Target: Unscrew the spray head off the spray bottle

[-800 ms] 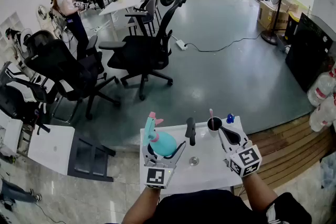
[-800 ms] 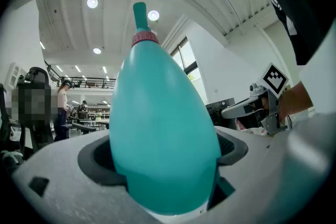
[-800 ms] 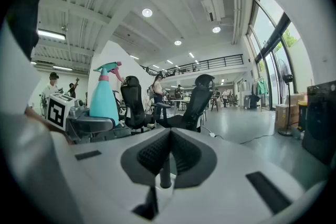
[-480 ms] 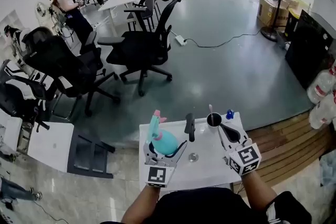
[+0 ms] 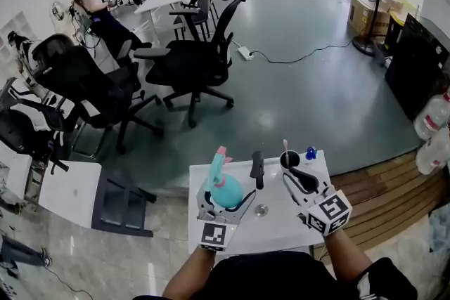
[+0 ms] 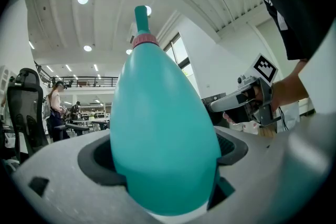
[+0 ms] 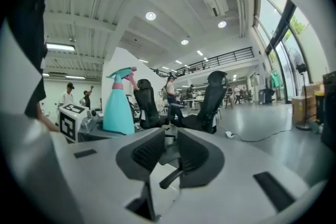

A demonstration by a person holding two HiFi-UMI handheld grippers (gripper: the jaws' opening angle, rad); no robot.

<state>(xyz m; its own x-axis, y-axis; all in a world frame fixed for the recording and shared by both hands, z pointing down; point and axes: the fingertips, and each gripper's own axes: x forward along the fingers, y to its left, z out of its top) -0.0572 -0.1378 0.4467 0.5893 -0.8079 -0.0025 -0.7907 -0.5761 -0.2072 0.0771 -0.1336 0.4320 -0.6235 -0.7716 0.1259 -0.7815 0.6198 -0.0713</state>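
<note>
Clamping the bottle [image 6: 157,113] at its slick, probably light belly with left gripper [image 6: 164,165]; right gripper [image 7: 170,139] slightly open, empty. Grab spray head [image 5: 219,158] at its collar.

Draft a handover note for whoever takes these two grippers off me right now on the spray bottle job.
Left gripper: shut on the body of the teal spray bottle, which stands upright over the white table.
Right gripper: jaws slightly apart and empty, to the bottle's right, not touching it.
Done: the bottle is gripped and steadied.
Left: the spray head is still on the neck, above the pink collar. Take it with the right gripper and unscrew it.
</note>
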